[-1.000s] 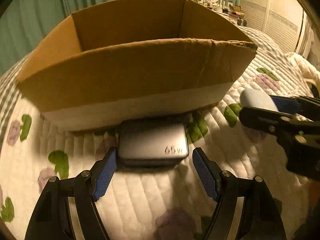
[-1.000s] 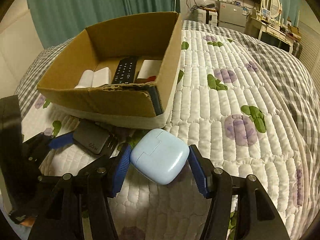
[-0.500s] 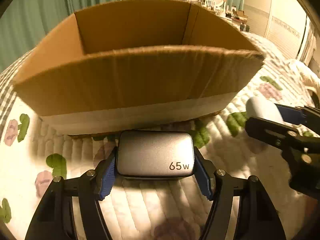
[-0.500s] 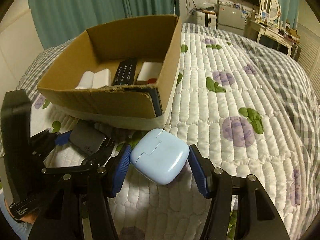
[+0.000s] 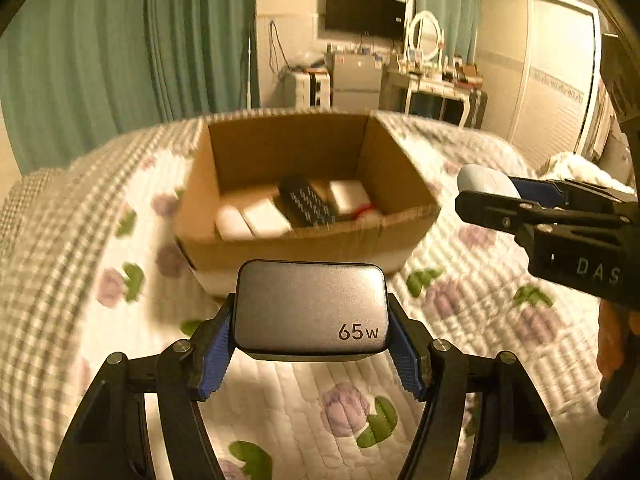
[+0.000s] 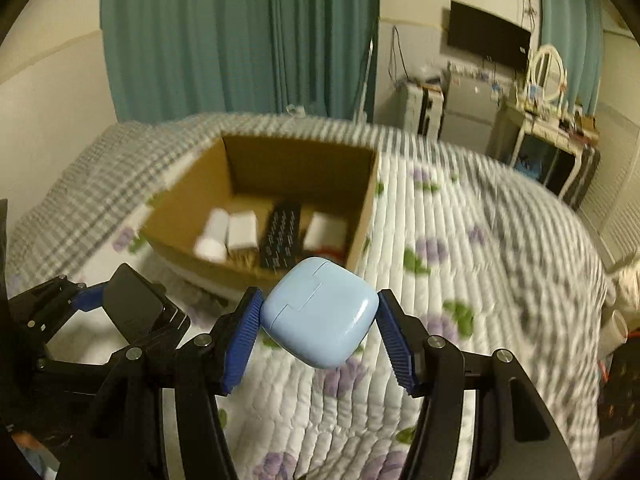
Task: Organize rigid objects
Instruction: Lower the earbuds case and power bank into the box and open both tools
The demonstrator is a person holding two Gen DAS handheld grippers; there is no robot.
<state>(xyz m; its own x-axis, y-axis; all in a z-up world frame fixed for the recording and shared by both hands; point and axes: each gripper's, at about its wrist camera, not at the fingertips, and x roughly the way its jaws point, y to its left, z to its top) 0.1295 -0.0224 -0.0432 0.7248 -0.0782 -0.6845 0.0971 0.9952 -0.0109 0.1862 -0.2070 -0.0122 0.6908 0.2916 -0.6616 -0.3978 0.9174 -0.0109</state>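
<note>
My left gripper (image 5: 310, 334) is shut on a grey 65W charger (image 5: 310, 310) and holds it in the air in front of an open cardboard box (image 5: 400, 168) on the bed. My right gripper (image 6: 318, 326) is shut on a light blue earbuds case (image 6: 320, 316), also raised, to the right of the left one. The box (image 6: 364, 216) holds a black remote (image 6: 280, 236) and several white items (image 6: 242, 230). The charger also shows at the left of the right wrist view (image 6: 132, 306). The case shows at the right of the left wrist view (image 5: 486, 182).
The box sits on a white quilted bedspread with purple flowers (image 6: 460, 280). Teal curtains (image 6: 240, 40) hang behind the bed. A desk with a mirror and a wall TV (image 5: 364, 12) stand at the far right of the room.
My left gripper closed on the charger and lifted it off the quilt. Both grippers rose, so the inside of the box now shows from above.
</note>
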